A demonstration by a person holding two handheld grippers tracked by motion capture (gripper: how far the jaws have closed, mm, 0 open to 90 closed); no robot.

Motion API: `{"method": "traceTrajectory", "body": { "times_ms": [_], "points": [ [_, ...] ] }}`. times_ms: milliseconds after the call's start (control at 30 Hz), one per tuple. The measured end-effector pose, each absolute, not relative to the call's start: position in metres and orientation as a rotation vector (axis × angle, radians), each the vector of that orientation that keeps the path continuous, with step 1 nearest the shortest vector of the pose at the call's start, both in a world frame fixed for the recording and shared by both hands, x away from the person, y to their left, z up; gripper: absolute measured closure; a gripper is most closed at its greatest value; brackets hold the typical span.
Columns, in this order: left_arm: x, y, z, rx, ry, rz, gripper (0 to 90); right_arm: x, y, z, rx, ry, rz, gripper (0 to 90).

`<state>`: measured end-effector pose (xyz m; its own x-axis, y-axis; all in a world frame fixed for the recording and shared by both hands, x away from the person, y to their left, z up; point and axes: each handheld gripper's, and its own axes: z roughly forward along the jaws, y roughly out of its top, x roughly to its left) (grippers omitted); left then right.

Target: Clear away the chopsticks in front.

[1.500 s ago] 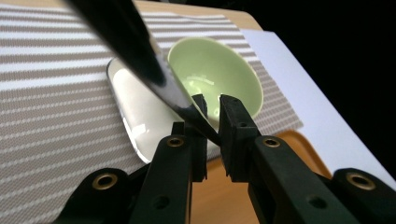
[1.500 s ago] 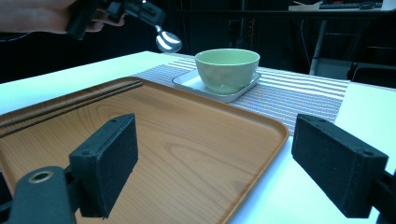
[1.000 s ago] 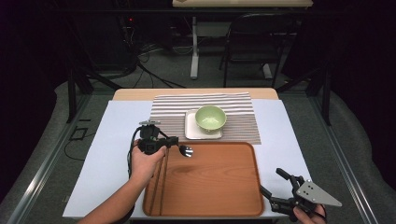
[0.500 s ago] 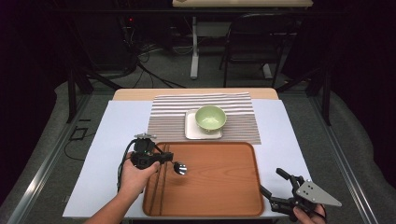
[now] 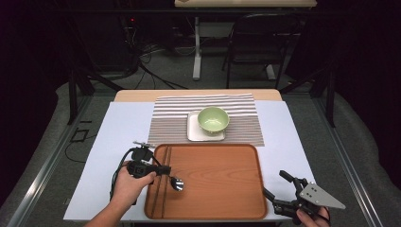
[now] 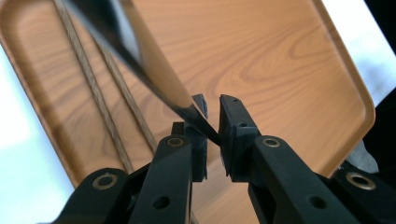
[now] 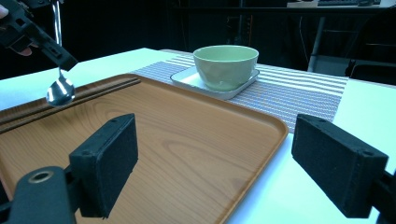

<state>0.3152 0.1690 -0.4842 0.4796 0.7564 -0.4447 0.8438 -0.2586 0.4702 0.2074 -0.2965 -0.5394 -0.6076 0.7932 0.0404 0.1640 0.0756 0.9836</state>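
The spoon (image 5: 176,183) hangs over the left part of the wooden tray (image 5: 222,189), its bowl just right of the chopsticks (image 5: 162,182) that lie along the tray's left edge; its handle is pinched between the pads of the left tool (image 5: 164,169), which is clenched on it. Beyond the tray, a green bowl (image 5: 213,119) stands on a white square plate (image 5: 194,135) on a striped mat (image 5: 170,118). The right tool (image 5: 275,185) waits near the tray's right front corner, jaws spread wide and holding nothing, above the white surface (image 5: 113,137).
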Motion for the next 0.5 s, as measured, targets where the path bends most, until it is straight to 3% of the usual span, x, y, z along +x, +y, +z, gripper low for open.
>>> {"method": "traceTrajectory", "body": {
  "times_ms": [300,500],
  "points": [
    [0.319,0.169,-0.489,2.122,1.365,-0.233,82.1,0.208,-0.296,-0.539,0.944,1.838,1.567,14.2],
    [0.327,0.163,-0.498,2.193,1.394,-0.203,82.1,0.208,-0.297,-0.54,0.948,1.837,1.567,14.2]
  ]
}}
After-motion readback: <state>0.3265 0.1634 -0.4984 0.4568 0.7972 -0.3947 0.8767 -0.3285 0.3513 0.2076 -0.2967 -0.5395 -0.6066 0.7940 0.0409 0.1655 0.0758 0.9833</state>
